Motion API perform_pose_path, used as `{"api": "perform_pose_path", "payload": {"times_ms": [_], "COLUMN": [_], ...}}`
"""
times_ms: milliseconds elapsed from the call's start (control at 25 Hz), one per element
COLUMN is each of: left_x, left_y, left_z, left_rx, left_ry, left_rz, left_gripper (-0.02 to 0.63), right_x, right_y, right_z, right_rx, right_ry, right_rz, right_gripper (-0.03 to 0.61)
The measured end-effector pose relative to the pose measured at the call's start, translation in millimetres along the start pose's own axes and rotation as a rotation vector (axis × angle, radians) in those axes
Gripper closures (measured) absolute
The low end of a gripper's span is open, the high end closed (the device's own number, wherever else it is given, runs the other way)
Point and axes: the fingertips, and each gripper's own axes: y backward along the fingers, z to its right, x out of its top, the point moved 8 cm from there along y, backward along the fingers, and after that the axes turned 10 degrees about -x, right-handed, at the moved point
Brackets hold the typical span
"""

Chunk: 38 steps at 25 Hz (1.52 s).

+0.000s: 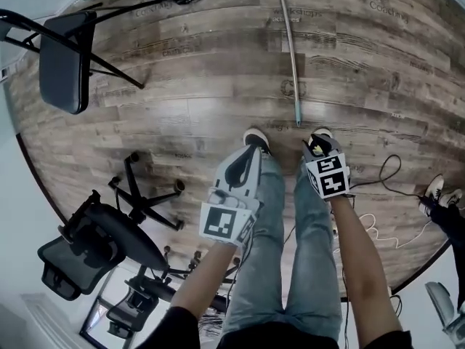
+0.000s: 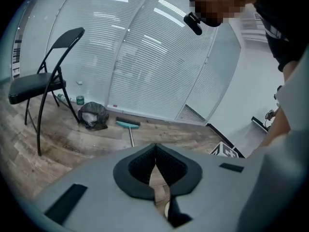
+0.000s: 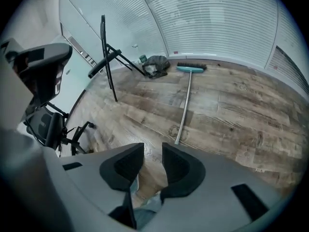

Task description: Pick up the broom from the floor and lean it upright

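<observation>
Currently the broom [image 1: 290,49] is seen laid flat on the wooden floor [image 1: 378,71], its head far off. The left gripper [image 2: 155,167] is held clenched on nothing; the right gripper [image 3: 153,164] is held released, nothing grasped.

office: swivel chair [image 1: 109,242], window blinds [image 2: 145,57]

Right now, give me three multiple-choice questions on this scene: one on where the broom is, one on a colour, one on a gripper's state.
1. Where is the broom? A standing upright; B lying on the floor; C held in a gripper.
2. What colour is the broom head? A red; B yellow; C teal.
3. How is the right gripper? A open, empty; B shut on the broom; C shut, empty.
Answers: B, it lies flat on the floor; C, the head shows teal; A, a gap shows between its jaws.
</observation>
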Motion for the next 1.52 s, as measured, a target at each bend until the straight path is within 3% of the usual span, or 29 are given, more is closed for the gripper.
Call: {"api": "perform_pose_path", "payload": {"times_ms": [400, 600, 800, 1040, 1200, 1520], "left_x": [-107, -151, -186, -210, -217, -218], "left_y": [-79, -104, -120, -134, -140, -147], "left_z": [-50, -74, -99, -111, -116, -124], "left_rx": [-0.017, -0.03, -0.01, -0.025, -0.04, -0.057], "left_ry": [0.055, 0.022, 0.041, 0.045, 0.047, 0.038], "left_rz": [-0.012, -0.024, -0.023, -0.033, -0.037, -0.048], "left_gripper": [0.595, 0.595, 0.595, 0.595, 0.595, 0.594], "right_x": [-66, -94, -123, -145, -153, -158], "right_y": [-131, -181, -228, -260, -272, -283], "right_z": [20, 33, 30, 32, 29, 25], "right_rx": [-0.006, -0.033, -0.021, -0.107, -0.132, -0.252], "right_ry": [-0.076, -0.122, -0.154, -0.212, -0.182, -0.169], "right_rz": [-0.082, -0.089, -0.123, -0.184, -0.197, -0.223], "right_gripper": [0.442, 0.437, 0.431, 0.431, 0.436, 0.516]}}
